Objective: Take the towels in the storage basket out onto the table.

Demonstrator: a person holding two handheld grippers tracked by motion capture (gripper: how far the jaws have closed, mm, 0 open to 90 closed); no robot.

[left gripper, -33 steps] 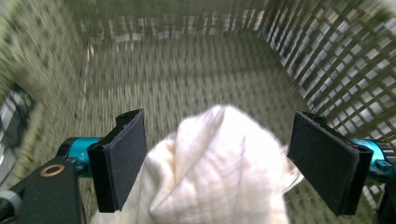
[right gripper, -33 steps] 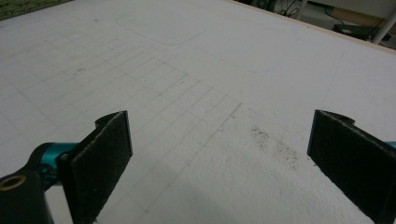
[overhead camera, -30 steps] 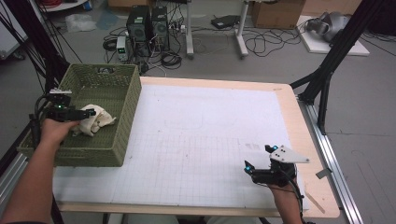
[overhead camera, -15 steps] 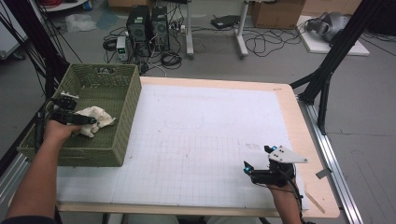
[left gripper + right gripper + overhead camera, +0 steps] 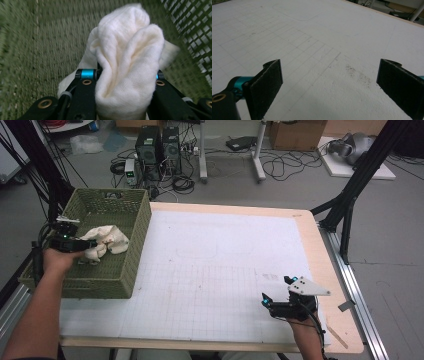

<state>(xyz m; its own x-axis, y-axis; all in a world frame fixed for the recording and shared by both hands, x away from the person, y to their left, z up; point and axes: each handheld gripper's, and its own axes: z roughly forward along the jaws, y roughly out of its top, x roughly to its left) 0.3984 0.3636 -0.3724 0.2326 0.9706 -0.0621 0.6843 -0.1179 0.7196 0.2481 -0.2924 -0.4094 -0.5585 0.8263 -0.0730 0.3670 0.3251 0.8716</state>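
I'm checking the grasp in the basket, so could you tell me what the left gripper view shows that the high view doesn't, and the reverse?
Left gripper view alone: the weave of the cream cloth, bunched into a thick fold between the two black jaws, which have just been closing and now press on it from both sides.

High view alone: the whole green basket at the table's left edge, the white gridded table, and the right gripper, open over bare table.

Both: the left gripper gripping the cloth inside the basket.

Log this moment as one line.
left gripper: jaws just closing on cream cloth in green basket | right gripper: open over table
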